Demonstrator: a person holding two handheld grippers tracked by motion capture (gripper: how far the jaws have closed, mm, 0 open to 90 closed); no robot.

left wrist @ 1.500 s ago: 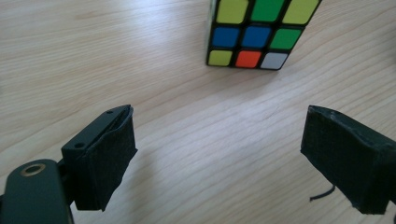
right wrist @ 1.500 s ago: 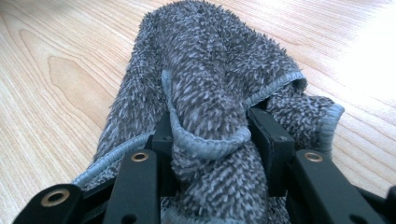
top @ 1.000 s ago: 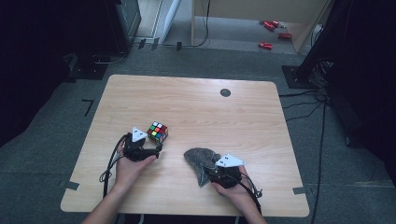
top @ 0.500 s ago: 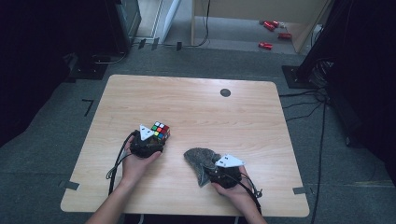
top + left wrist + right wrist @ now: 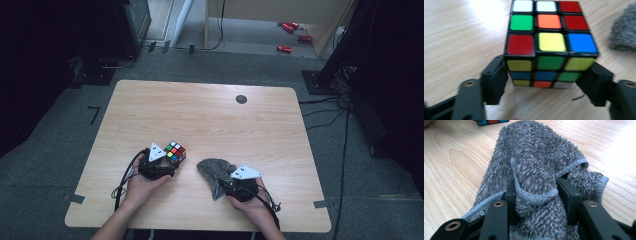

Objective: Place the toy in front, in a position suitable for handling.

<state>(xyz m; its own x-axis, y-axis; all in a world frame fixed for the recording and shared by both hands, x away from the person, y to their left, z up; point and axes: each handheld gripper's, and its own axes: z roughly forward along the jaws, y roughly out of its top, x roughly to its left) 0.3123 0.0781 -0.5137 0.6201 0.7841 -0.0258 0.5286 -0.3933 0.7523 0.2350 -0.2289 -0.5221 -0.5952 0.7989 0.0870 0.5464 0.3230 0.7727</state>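
A scrambled Rubik's cube (image 5: pixel 175 152) sits on the wooden table (image 5: pixel 210 115), left of centre near the front. My left gripper (image 5: pixel 171 162) reaches it from the near left. In the left gripper view the cube (image 5: pixel 549 42) stands between the jaws, whose pads touch its lower layer on both sides; my left gripper (image 5: pixel 544 75) has just been opening a little. A grey fluffy cloth (image 5: pixel 212 170) lies bunched to the right. My right gripper (image 5: pixel 226 181) is shut on a fold of the cloth (image 5: pixel 536 157), pinched at the right gripper (image 5: pixel 536 192).
A black round spot (image 5: pixel 241 99) marks the far side of the table. Red objects (image 5: pixel 285 48) lie on the floor beyond, with dark stands and cables at both sides. The cloth's edge (image 5: pixel 624 30) lies close to the cube's right.
The left gripper has edged to the right, up against the cube, and its jaws now flank the cube. The right gripper and the cloth have stayed where they were.
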